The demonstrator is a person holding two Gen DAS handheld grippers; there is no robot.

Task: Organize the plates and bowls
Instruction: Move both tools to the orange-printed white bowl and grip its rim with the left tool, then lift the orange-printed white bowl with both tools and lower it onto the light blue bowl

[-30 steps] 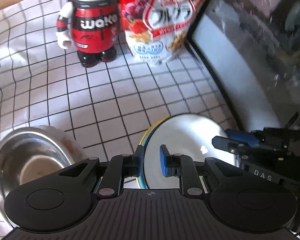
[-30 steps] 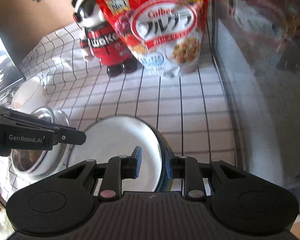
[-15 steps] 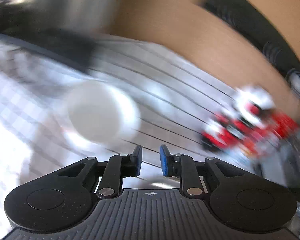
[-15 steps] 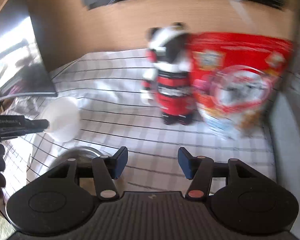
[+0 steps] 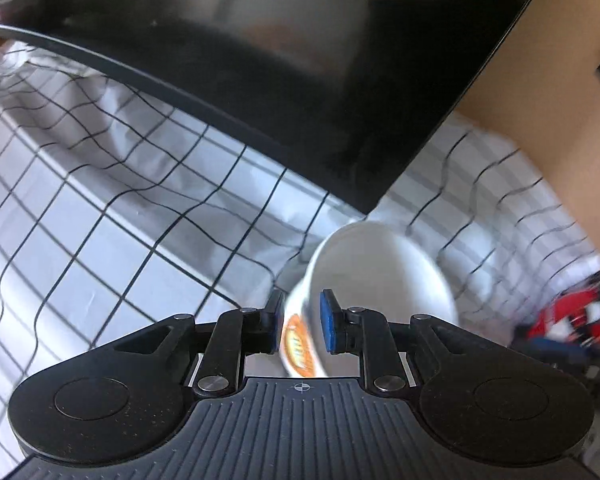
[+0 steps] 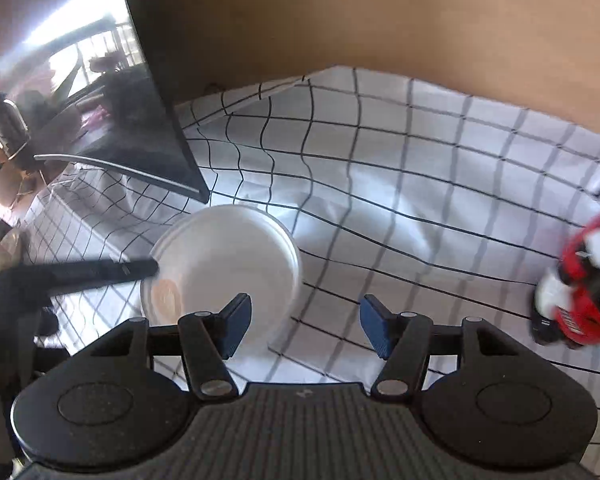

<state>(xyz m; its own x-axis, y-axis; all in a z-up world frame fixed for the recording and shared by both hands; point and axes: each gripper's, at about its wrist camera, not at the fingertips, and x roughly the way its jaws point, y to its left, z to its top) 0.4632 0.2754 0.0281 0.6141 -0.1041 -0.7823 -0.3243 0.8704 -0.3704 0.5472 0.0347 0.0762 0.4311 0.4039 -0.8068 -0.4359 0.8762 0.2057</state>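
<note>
A white bowl [image 5: 380, 272] with an orange mark on its outer wall sits on the checked tablecloth [image 5: 100, 240]. My left gripper [image 5: 302, 320] straddles the bowl's near rim with narrow jaws, one pad outside the wall and one inside, both against it. In the right wrist view the same bowl [image 6: 228, 256] lies ahead and to the left, and the left gripper's black finger [image 6: 100, 270] reaches its left rim. The jaws of my right gripper [image 6: 304, 308] are opening, with only cloth between them, just right of the bowl.
A large black screen [image 5: 300, 60] stands close behind the bowl and shows again in the right wrist view [image 6: 156, 120]. A red and white toy figure [image 6: 580, 280] stands on the cloth at the right. A brown wall [image 6: 380, 20] closes the back.
Both grippers have left the plate they held by its rim and swung left, away from the steel bowl and cereal bag. The left one now straddles the white bowl's rim; the right one has opened.
</note>
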